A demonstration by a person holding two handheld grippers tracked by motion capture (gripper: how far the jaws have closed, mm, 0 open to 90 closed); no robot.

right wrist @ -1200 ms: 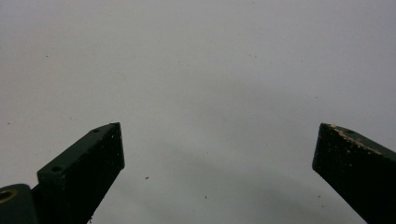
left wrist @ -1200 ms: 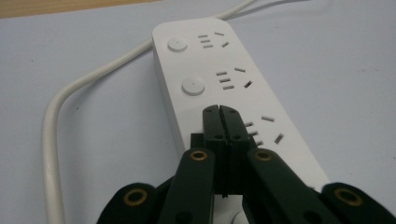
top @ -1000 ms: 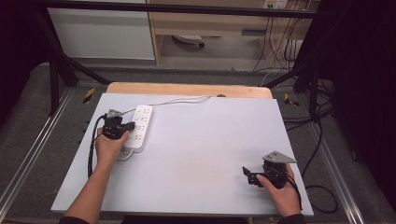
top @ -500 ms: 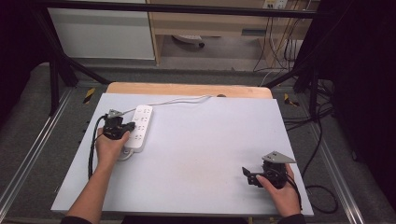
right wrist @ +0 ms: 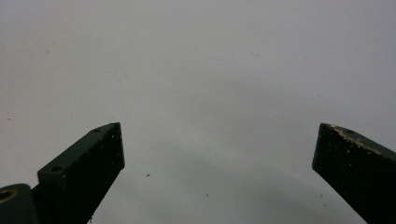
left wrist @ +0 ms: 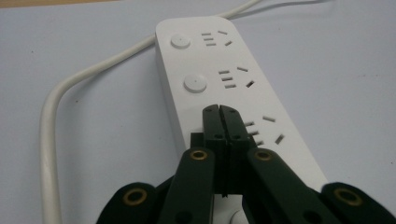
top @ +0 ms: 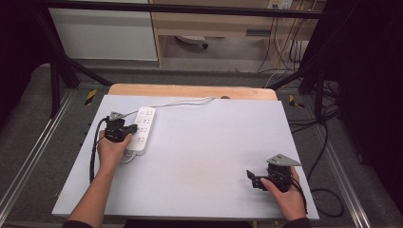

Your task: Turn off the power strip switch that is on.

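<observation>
A white power strip (top: pixel 142 126) lies at the table's left, its cord (top: pixel 180 102) running off toward the back edge. In the left gripper view the strip (left wrist: pixel 210 70) shows two round buttons beside rows of socket slots. My left gripper (left wrist: pixel 219 111) is shut with nothing between its jaws. Its tips sit over the strip's third socket row, and I cannot tell whether they touch it. In the high view the left gripper (top: pixel 126 131) meets the strip's left side. My right gripper (top: pixel 253 179) rests open near the front right corner, and its jaws (right wrist: pixel 219 135) stand wide apart over bare tabletop.
The pale grey table (top: pixel 214 137) has a wooden strip (top: pixel 190 91) along its back edge. A loop of white cord (left wrist: pixel 51 107) curves left of the strip. Black frame bars and floor cables (top: pixel 328 142) surround the table.
</observation>
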